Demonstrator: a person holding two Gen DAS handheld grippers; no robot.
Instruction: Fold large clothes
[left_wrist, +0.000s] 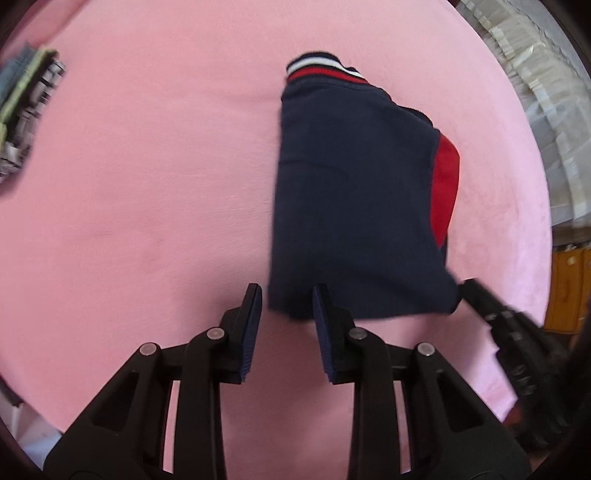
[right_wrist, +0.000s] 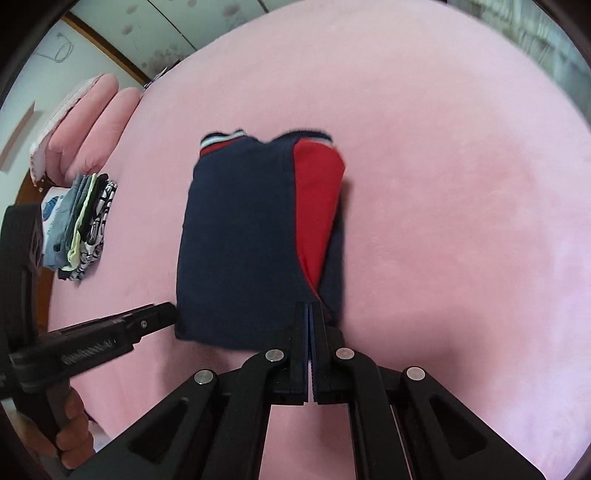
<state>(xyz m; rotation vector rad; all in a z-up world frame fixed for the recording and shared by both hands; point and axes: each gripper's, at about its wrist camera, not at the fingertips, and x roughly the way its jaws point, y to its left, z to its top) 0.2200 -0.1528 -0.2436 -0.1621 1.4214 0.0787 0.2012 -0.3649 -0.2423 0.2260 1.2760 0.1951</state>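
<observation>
Left wrist view, left to right: stack of folded clothes at the far left edge, on the pink bedsheet that fills most of the frame. Left tongs bottom centre, fingers apart, nothing between them; the right finger overlaps the near hem of the navy sweater, the left finger sits over bare sheet. Sweater lies folded into a tall rectangle right of centre, striped red-white-navy ribbing at its top, a red panel along its right side. Right tongs come in from the lower right, tip at the sweater's near right corner. Blurred, grip not clear from here.

Right wrist view, left to right: a hand at the lower left grips the handle of the left tongs, whose tip is just beside the sweater's near left corner. Folded clothes stack at left, pink pillows above it. Sweater in the centre on the bedsheet, red panel on its right half. Right tongs bottom centre, fingers pressed together at the sweater's near hem; whether cloth is pinched between them, cannot tell.
</observation>
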